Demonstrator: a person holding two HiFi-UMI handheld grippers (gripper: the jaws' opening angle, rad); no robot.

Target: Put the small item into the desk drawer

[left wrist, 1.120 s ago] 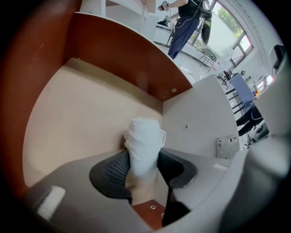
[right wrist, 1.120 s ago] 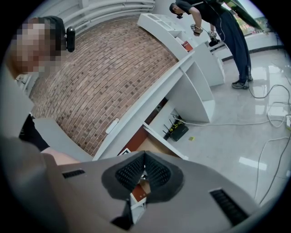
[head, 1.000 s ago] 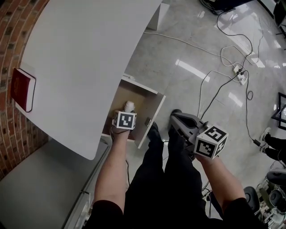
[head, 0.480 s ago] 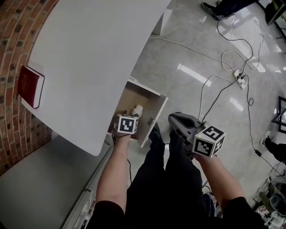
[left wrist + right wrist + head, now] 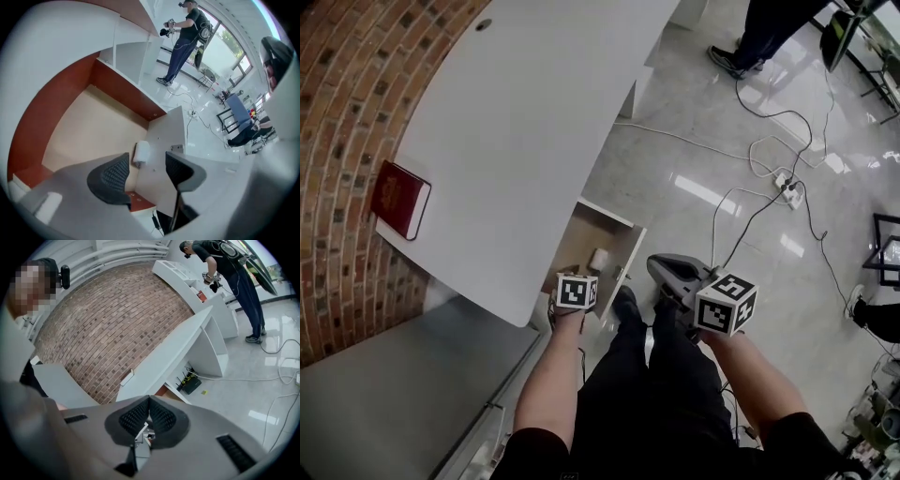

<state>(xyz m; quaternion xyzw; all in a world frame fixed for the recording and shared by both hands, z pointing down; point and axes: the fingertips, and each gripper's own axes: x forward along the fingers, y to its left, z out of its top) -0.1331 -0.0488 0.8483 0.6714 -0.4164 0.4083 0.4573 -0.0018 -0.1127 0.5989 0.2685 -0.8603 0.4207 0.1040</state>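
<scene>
Your left gripper (image 5: 147,171) points steeply down over the open desk drawer (image 5: 93,126); its jaws have just opened wide and grip nothing. The small white item (image 5: 141,153) lies inside, by the front panel. Your right gripper (image 5: 149,414) is closed and empty.

The small white item (image 5: 599,259) lies in the open desk drawer (image 5: 575,246) (a red book (image 5: 400,199) sits on the desk (image 5: 516,141))

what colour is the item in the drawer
White; the item shows best in the left gripper view, lying in the open drawer.
</scene>
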